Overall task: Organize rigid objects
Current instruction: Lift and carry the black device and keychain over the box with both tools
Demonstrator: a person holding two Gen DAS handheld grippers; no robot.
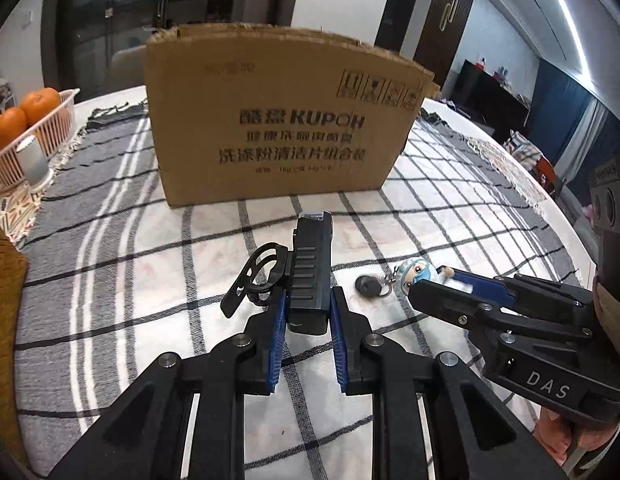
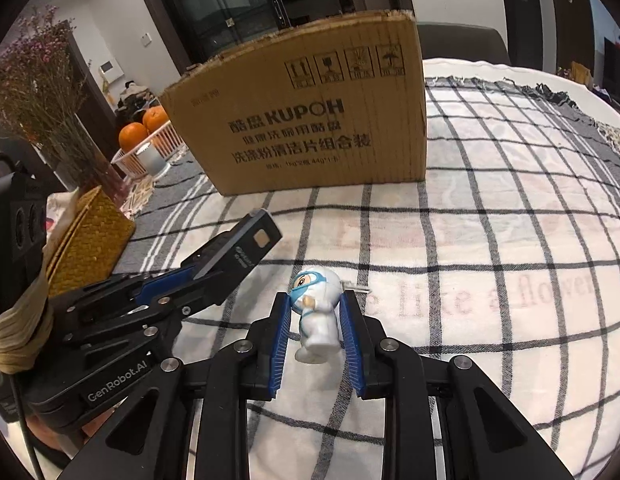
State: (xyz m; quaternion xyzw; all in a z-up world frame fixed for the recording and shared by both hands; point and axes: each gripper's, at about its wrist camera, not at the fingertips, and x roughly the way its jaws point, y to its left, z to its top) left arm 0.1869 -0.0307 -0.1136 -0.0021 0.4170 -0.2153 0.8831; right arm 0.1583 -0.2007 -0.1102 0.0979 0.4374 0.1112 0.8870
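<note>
Both picks look done: left gripper (image 1: 308, 312) clamps the lamp (image 1: 310, 272), right gripper (image 2: 317, 320) the figurine (image 2: 315, 316); boxing (image 1: 278, 120) remains.

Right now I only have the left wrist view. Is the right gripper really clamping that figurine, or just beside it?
Observer: Clamping. The right gripper has its jaws shut on the figurine, blue pads on both sides of its white body.
Operator: Anything tall left of the box?
Observer: Yes, dried flowers stand left of the cardboard box.
Operator: What's on the far side of my light?
Observer: The black light in the left gripper has a small square patch near its front end.
</note>
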